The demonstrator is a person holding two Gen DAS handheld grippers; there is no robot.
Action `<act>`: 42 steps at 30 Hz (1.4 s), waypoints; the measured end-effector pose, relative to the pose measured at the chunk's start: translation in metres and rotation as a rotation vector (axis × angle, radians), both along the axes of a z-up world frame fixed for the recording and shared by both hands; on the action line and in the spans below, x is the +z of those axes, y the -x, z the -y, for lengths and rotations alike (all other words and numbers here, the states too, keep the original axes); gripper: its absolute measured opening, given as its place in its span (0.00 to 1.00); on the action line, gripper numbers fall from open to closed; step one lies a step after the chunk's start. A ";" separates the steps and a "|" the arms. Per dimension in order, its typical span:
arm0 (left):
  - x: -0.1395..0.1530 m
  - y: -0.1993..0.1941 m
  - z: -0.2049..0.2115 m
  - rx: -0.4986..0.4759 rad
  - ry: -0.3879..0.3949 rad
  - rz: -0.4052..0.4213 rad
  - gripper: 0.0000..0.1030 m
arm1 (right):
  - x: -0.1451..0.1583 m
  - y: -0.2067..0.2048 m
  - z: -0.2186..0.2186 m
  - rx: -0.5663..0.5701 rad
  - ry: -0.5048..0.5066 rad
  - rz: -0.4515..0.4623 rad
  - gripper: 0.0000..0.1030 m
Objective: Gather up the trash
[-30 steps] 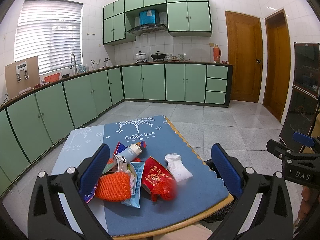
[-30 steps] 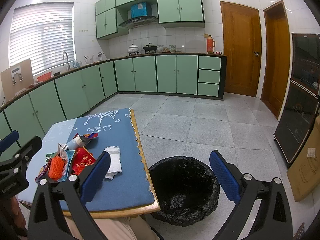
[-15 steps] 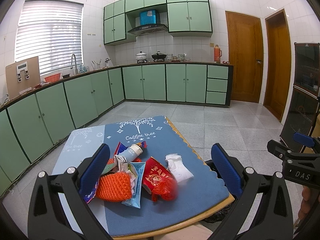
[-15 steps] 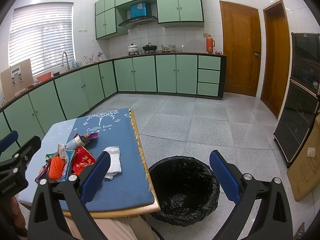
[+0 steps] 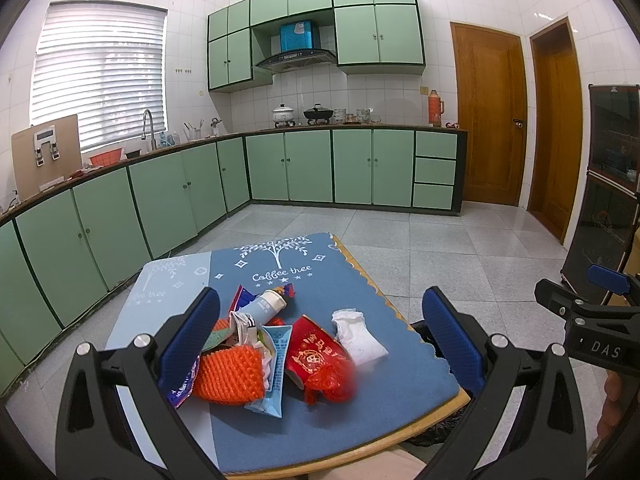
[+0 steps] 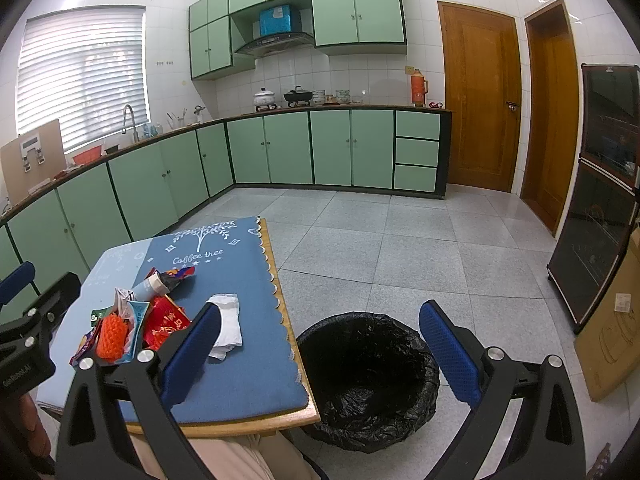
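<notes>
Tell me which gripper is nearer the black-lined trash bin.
Right. The right gripper hovers open above the black-lined trash bin beside the table; the left gripper hovers open over the trash pile on the table.

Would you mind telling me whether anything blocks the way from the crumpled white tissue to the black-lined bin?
Nothing visible does. The crumpled white tissue lies apart from the other litter, near the table's scalloped right edge, and the black-lined bin stands open on the floor just beyond that edge. Both grippers are open and empty.
</notes>
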State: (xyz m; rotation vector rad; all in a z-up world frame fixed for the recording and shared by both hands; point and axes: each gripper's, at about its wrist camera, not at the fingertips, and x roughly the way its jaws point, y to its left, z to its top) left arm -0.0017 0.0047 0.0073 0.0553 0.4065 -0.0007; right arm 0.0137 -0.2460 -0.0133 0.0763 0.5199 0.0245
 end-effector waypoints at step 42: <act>0.004 -0.010 -0.022 0.012 0.000 -0.003 0.95 | -0.002 -0.008 0.003 0.000 -0.008 -0.007 0.94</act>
